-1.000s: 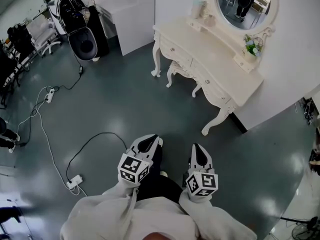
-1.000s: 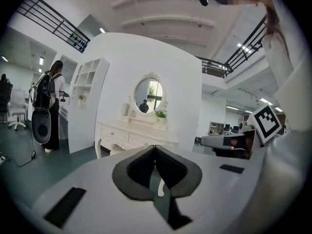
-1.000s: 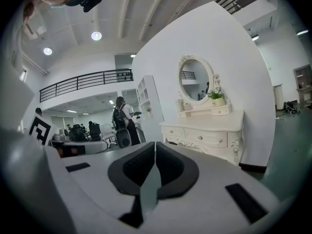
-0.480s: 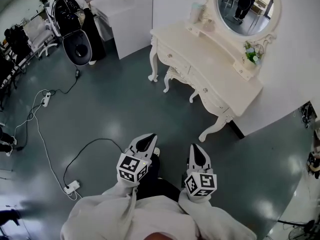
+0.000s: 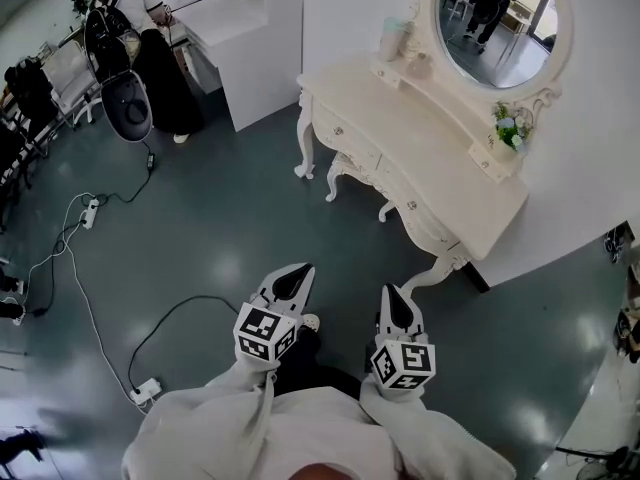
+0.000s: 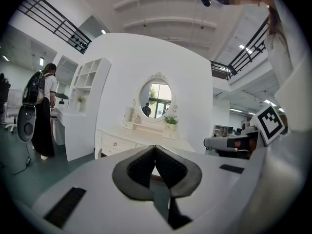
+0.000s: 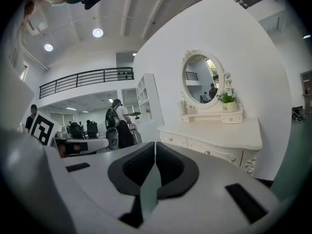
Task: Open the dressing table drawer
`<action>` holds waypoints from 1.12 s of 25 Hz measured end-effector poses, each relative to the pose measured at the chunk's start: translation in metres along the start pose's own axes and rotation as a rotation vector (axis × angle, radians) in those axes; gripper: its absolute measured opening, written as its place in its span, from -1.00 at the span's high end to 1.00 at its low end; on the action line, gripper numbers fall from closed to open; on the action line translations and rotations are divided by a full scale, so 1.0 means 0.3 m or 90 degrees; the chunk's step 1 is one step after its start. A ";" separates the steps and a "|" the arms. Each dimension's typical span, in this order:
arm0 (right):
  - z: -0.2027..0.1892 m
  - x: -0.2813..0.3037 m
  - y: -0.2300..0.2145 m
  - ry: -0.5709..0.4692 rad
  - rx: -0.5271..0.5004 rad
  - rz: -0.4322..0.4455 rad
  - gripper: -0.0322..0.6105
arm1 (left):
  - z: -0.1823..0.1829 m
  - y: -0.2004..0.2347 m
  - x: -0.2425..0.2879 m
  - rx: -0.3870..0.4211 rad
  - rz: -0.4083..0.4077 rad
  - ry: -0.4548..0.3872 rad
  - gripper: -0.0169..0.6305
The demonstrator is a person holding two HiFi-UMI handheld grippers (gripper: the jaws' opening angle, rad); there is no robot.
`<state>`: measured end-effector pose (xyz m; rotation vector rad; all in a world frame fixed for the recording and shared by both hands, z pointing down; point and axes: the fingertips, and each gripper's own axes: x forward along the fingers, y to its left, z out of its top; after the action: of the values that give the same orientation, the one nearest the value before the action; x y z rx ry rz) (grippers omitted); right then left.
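Facing the desk (image 5: 430, 143) from well apart, I hold the left hand-held gripper (image 5: 290, 280) and right hand-held gripper (image 5: 393, 303) pressed together, both empty. Task not started: each drawer (image 5: 345, 136) in the desk front sits closed, contents hidden. Remaining: reach a knob (image 5: 410, 206), grip, pull.

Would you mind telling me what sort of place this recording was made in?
Probably a large studio or lab hall with a mock bedroom corner: a cream dressing table with an oval mirror stands against a partition wall, a power strip lies on the floor, and a balcony railing runs overhead.
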<state>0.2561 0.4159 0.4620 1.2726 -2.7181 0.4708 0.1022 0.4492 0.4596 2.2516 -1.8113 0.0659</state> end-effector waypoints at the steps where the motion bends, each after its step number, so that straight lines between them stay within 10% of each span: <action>1: 0.005 0.021 -0.005 0.000 0.001 -0.002 0.79 | 0.005 0.016 0.018 -0.001 -0.001 0.001 0.90; 28: 0.104 0.526 -0.114 0.000 0.018 -0.077 0.79 | 0.085 0.434 0.367 0.003 -0.021 0.021 0.90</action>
<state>0.1816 0.2698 0.4754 1.4348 -2.6239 0.4977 -0.0018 0.3129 0.4775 2.2691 -1.7594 0.1001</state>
